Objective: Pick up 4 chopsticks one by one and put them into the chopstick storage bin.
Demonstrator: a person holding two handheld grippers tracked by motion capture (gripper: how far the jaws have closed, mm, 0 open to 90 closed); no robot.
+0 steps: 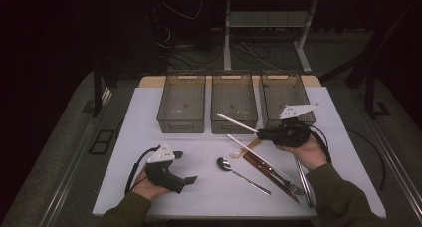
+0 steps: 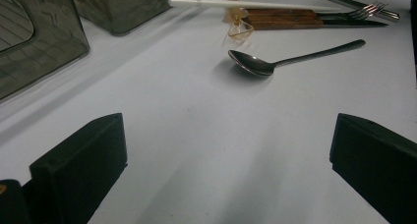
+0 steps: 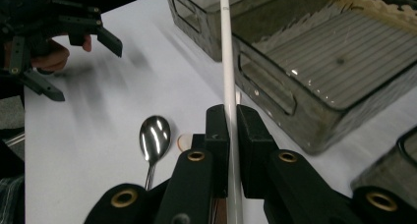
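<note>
A white chopstick [image 3: 227,62] is seen, a shiny silver spoon [image 2: 260,64], smoky grey bins [image 1: 181,102] (ribbed floors), a brown-handled knife [image 2: 295,17].

white table [image 1: 199,137]: three dark translucent bins [image 1: 234,102] in a row at far edge. nearer: metal spoon [image 1: 225,164], wood-handled knife [image 1: 263,168], fork [image 1: 291,186], white chopstick [image 1: 251,151], possibly a small amber plastic utensil [image 1: 239,153].
</note>
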